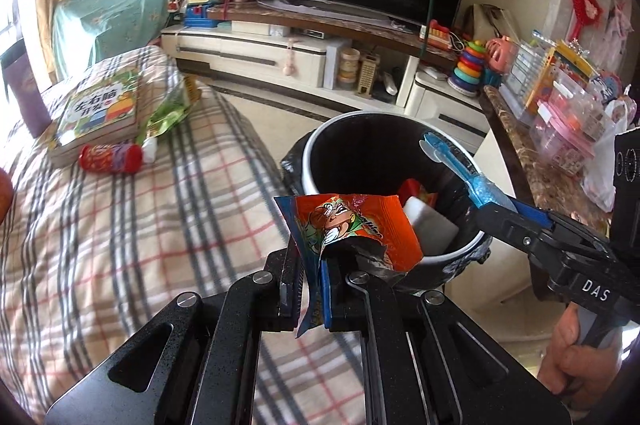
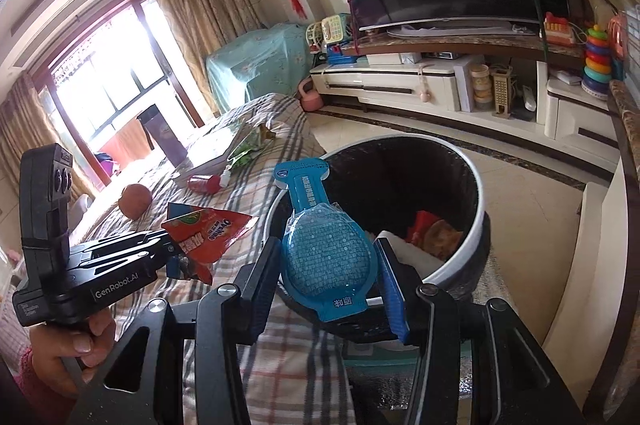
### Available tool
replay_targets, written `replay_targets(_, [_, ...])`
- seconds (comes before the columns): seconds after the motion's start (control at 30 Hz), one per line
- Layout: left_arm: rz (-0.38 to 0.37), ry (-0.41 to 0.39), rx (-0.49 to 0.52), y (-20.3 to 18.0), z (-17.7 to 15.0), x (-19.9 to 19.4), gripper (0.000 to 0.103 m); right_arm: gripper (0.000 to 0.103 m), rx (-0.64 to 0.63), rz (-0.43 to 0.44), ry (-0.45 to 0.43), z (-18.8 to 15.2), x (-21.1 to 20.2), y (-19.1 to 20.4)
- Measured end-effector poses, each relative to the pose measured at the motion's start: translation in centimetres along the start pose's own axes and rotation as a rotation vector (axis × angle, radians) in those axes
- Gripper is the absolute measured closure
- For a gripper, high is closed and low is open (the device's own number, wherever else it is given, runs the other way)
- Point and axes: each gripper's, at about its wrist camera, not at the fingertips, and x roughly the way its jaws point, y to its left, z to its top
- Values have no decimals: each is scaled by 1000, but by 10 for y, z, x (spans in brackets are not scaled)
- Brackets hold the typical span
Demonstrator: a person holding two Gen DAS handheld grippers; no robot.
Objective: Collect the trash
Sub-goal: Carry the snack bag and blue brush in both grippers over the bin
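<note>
The trash bin [image 1: 384, 129], white-rimmed and lined in black, is the largest thing the next move depends on. In the left wrist view its mouth opens at about one o'clock from the left gripper [image 1: 316, 289], just beyond the fingertips. In the right wrist view the bin [image 2: 476, 225] sits at roughly one o'clock from the right gripper [image 2: 328, 285], its rim passing right behind what that gripper carries. Neither load looks fully over the opening yet; the right one seems nearer, so I judge that hand closer to letting go.

The plaid bed [image 1: 120, 225] lies at nine o'clock from the bin. It carries one book [image 1: 100, 109], one green wrapper [image 1: 168, 113], one small red bottle [image 1: 110, 159] and one orange fruit [image 2: 136, 200]. Of these, the wrapper and bottle look like trash still to fetch.

The blue blister pack [image 2: 328, 253] stands between the right fingers, which are about half spread and clamp its round bulb from both sides. Its long axis runs from the bulb up to the flat tab at eleven o'clock, leaning toward the bin's near rim.

The orange snack wrapper [image 1: 352, 225] is pinched by the left fingers, which are pressed almost completely together on its lower edge; the bag flares up toward one o'clock.

Inside the bin: one white block [image 1: 430, 225] and some red-orange packaging, count unclear.
</note>
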Motion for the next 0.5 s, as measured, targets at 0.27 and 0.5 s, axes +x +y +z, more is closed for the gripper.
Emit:
replay_targets(0.27, [-10,9,22,-15,10,12,97,56,9,-15,-3,5,1,-13])
replay_targets(0.5, [-18,18,38,-24,18,21,97,56,2,-27,4,13,8,-18])
